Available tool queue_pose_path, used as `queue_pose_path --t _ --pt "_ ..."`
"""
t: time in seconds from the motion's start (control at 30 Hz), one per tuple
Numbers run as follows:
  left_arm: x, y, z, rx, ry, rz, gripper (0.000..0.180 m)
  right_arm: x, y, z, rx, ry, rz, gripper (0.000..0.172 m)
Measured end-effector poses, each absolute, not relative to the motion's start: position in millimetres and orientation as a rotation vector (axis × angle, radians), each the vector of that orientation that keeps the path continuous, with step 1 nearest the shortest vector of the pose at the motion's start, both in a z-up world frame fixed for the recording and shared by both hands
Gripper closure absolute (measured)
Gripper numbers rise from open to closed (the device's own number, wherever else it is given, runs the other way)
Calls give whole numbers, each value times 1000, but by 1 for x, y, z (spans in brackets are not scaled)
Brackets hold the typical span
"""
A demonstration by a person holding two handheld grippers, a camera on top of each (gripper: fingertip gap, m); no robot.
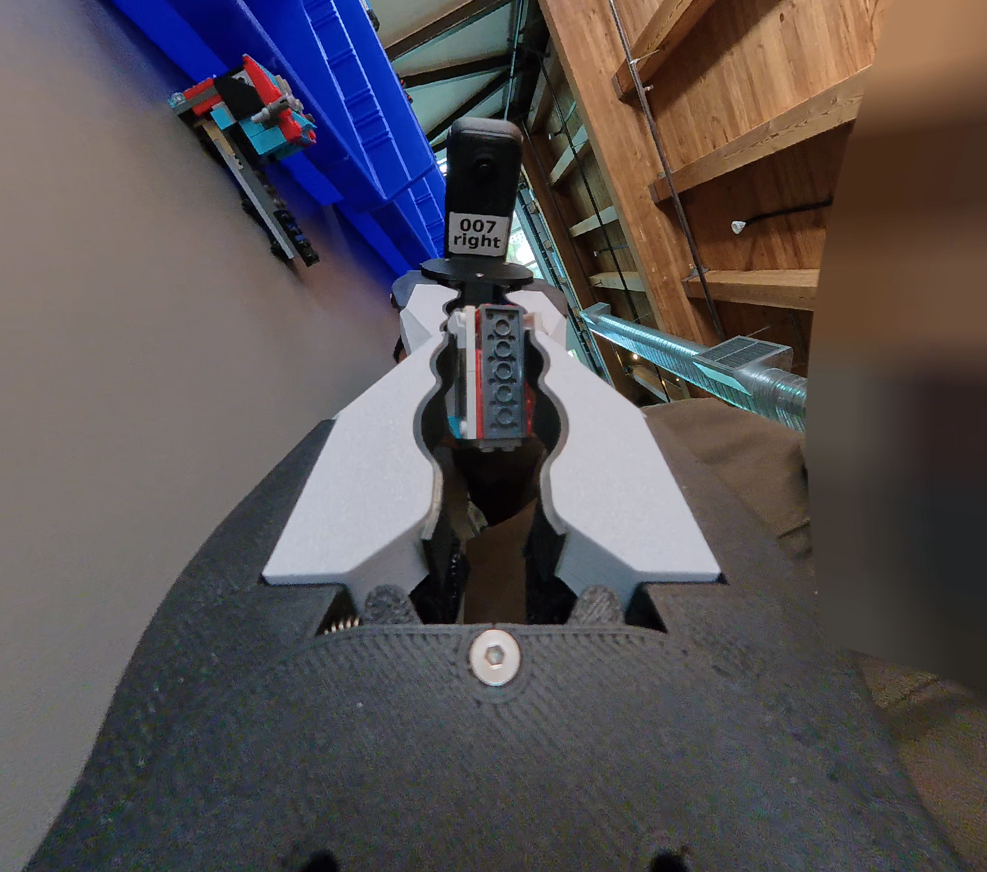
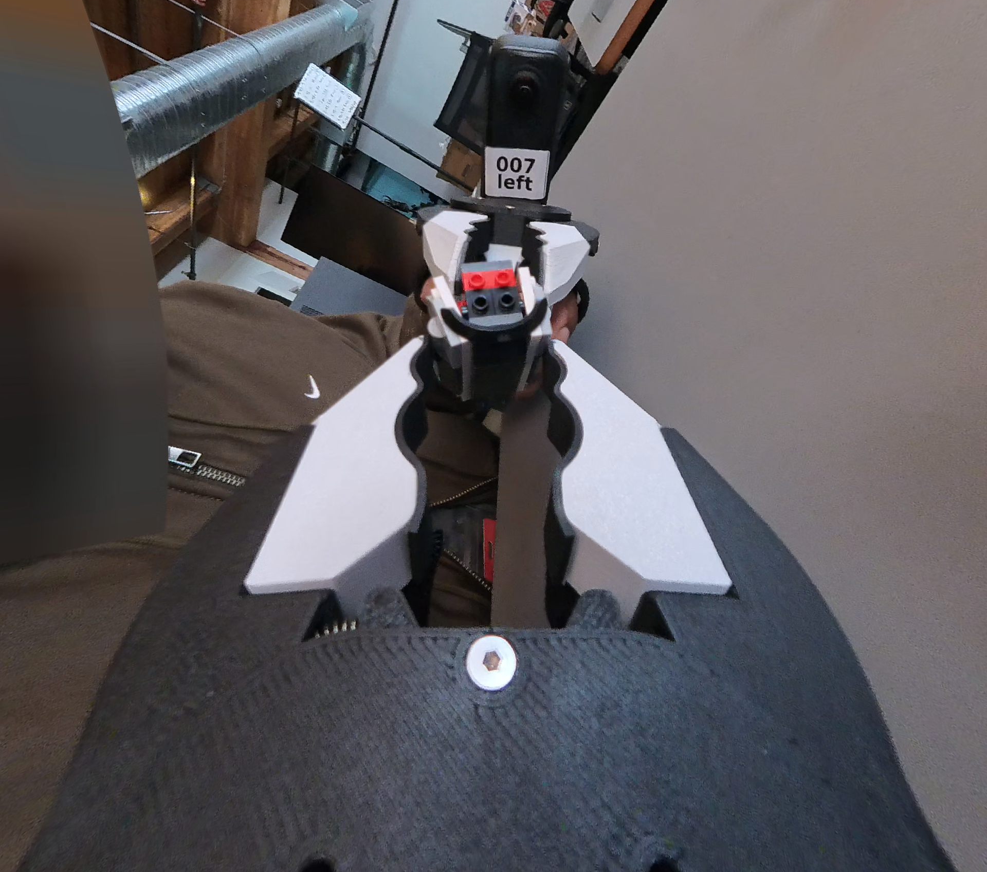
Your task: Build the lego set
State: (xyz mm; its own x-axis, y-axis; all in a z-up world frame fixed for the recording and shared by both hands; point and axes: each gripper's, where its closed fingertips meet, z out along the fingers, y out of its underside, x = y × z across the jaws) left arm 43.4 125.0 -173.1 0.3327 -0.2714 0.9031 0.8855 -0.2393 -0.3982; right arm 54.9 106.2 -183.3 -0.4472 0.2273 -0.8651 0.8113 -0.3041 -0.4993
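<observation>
A studded brick model (image 1: 494,379) of grey, red and white plastic hangs in the air between the two facing tools, its far end hidden. The left tool (image 1: 494,366) clamps it between scalloped grey fingers; the right tool (image 2: 488,355) grips its other end. Behind lie a blurred worktop (image 1: 133,366), blue bins (image 1: 277,19) and another brick build (image 1: 251,120).
</observation>
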Motion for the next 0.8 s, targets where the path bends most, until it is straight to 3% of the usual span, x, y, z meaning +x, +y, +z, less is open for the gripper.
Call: queue_pose_path --t 0.47,0.8 --pt "43 119 -166 -1400 -523 -1182 151 52 103 -179 1290 1603 -1866 130" --pt "52 117 -161 -1472 -384 -1087 127 52 101 -185 1313 1828 -1868 130"
